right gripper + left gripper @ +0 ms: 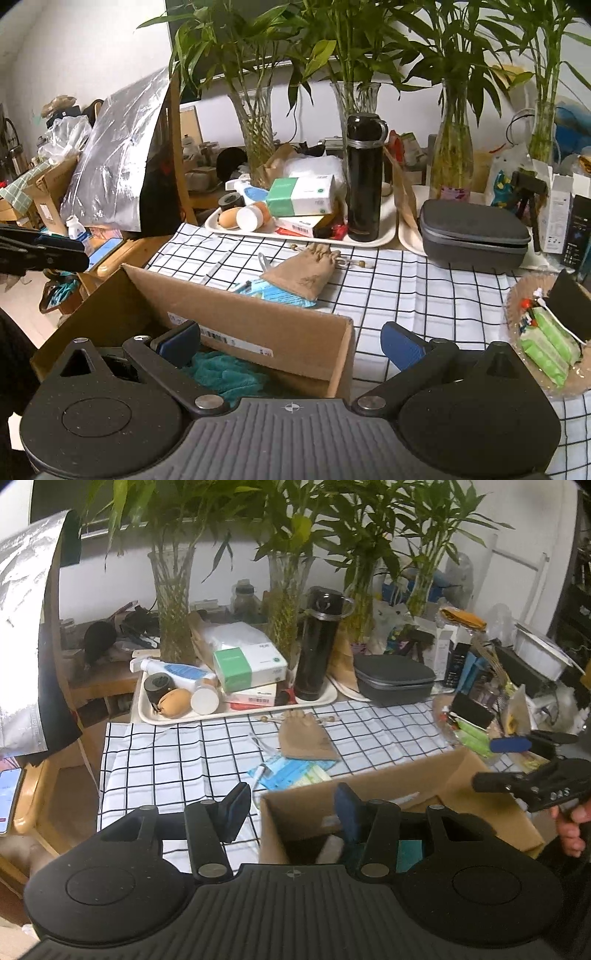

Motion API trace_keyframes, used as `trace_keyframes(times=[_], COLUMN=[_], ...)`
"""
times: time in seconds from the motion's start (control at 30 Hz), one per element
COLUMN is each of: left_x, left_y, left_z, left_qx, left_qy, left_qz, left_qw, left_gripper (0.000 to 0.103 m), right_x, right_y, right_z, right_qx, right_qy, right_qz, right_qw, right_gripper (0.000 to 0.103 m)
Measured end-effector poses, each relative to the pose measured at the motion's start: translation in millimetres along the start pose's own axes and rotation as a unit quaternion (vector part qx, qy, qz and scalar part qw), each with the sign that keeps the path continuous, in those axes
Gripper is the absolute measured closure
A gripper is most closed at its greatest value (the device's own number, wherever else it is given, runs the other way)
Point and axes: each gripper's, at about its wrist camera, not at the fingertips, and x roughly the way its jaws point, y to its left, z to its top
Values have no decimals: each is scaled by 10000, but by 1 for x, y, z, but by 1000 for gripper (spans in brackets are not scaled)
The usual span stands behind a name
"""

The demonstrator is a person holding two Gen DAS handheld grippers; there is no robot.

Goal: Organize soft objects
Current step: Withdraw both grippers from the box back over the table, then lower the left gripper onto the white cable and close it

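Observation:
An open cardboard box (436, 775) (258, 332) stands on the checked cloth near the front. A teal fluffy cloth (225, 373) lies inside it. A tan drawstring pouch (304, 736) (306, 273) lies on the cloth beyond the box, partly over a blue packet of masks (291, 771) (273, 290). My left gripper (293, 812) is open and empty over the box's left wall. My right gripper (291, 341) is open and empty over the box's right wall; it also shows in the left wrist view (517, 764).
A white tray (236, 712) (384, 236) at the back holds a black flask (317, 642) (364, 177), boxes and bottles. A grey case (395, 679) (472, 232) sits beside it. Glass vases with bamboo (450, 147) line the back. A basket of packets (546, 339) is at right.

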Motion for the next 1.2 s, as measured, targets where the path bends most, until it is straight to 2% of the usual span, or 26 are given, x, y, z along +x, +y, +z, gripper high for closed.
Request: trace_keyframes(times=[0.2, 0.4, 0.6, 0.83, 0.97, 1.2], left_x=[18, 37, 60, 89, 101, 123], left_y=[19, 31, 45, 58, 57, 63], left_z=[7, 15, 24, 28, 31, 31], left_qx=[-185, -222, -7, 45, 309, 407], left_qy=[-12, -36, -52, 149, 194, 371], left_qz=[-75, -152, -166, -110, -165, -346], left_qw=[9998, 9996, 9998, 9998, 9992, 9979], left_gripper=[54, 54, 54, 54, 54, 54], right_x=[5, 8, 13, 21, 27, 39], right_y=[0, 0, 0, -1, -11, -36], right_z=[0, 2, 7, 15, 21, 30], right_qx=[-80, -72, -37, -226, -151, 19], right_qy=[15, 6, 14, -22, -83, -143], right_qz=[-89, -4, 133, 89, 42, -70], right_qw=[9999, 10000, 9999, 9997, 9998, 9999], right_gripper=[0, 0, 0, 0, 0, 0])
